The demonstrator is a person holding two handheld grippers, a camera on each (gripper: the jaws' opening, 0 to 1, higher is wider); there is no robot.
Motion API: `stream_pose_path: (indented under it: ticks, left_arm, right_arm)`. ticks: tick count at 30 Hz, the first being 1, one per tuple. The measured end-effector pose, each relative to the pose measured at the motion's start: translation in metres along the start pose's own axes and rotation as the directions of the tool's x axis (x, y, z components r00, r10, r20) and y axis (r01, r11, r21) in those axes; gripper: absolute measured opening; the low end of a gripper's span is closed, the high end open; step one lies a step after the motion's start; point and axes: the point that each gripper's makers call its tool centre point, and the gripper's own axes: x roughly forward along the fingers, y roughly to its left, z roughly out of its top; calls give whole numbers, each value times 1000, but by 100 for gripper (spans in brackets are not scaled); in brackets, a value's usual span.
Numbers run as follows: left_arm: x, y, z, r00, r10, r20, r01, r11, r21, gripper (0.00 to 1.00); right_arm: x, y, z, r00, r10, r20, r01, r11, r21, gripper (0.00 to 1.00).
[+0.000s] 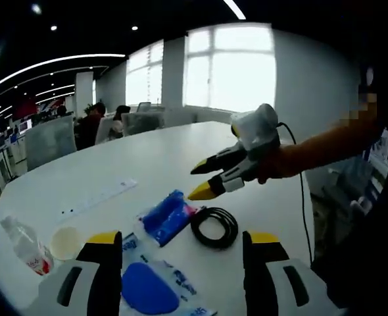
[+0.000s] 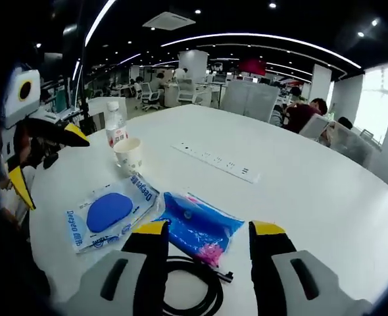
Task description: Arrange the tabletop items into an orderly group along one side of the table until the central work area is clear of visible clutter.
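On the round white table (image 1: 161, 158) lie a clear packet with a blue pad (image 1: 148, 289), a blue plastic bag (image 1: 166, 216) and a black cable coil (image 1: 214, 227). My left gripper (image 1: 184, 247) is open, and the packet lies between its jaws. My right gripper (image 1: 195, 182) hovers open just beyond the coil. In the right gripper view, the right gripper (image 2: 209, 234) stands open over the coil (image 2: 194, 283) and the blue bag (image 2: 197, 224). The packet (image 2: 108, 212) lies to the left. The left gripper (image 2: 49, 168) is open at the left edge.
A small water bottle (image 1: 26, 245) (image 2: 116, 128) and a paper cup (image 1: 66, 242) (image 2: 128, 155) stand beside the packet. A white power strip (image 1: 98, 197) (image 2: 217, 162) lies further in. Office chairs and seated people are beyond the table's far edge. The table (image 2: 312, 191) spreads wide past the strip.
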Motion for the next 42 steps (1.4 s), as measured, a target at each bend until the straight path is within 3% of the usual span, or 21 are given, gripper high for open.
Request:
stream_pose_path:
  ticks: [6, 12, 16, 20, 27, 42]
  left_arm:
    - [24, 6, -9, 1000, -5, -13, 4, 999, -54, 60]
    - [49, 25, -18, 998, 44, -41, -49, 990, -131, 51]
    - [65, 37, -19, 997, 58, -45, -64, 988, -141, 44]
    - [77, 38, -18, 996, 62, -63, -70, 989, -128, 40]
    - [101, 48, -33, 991, 74, -115, -88, 989, -122, 34]
    - [123, 57, -54, 982, 56, -181, -85, 984, -158, 25]
  right_arm:
    - [-1, -5, -10, 1000, -14, -11, 14, 999, 33, 41]
    - [5, -20, -21, 999, -47, -8, 47, 995, 83, 31]
    - [10, -22, -25, 999, -44, -7, 44, 988, 146, 22]
    - [18, -23, -32, 999, -53, -5, 53, 982, 181, 22]
    - [24, -18, -42, 998, -54, -37, 61, 979, 195, 21]
    - [31, -25, -52, 997, -43, -69, 60, 963, 264, 12]
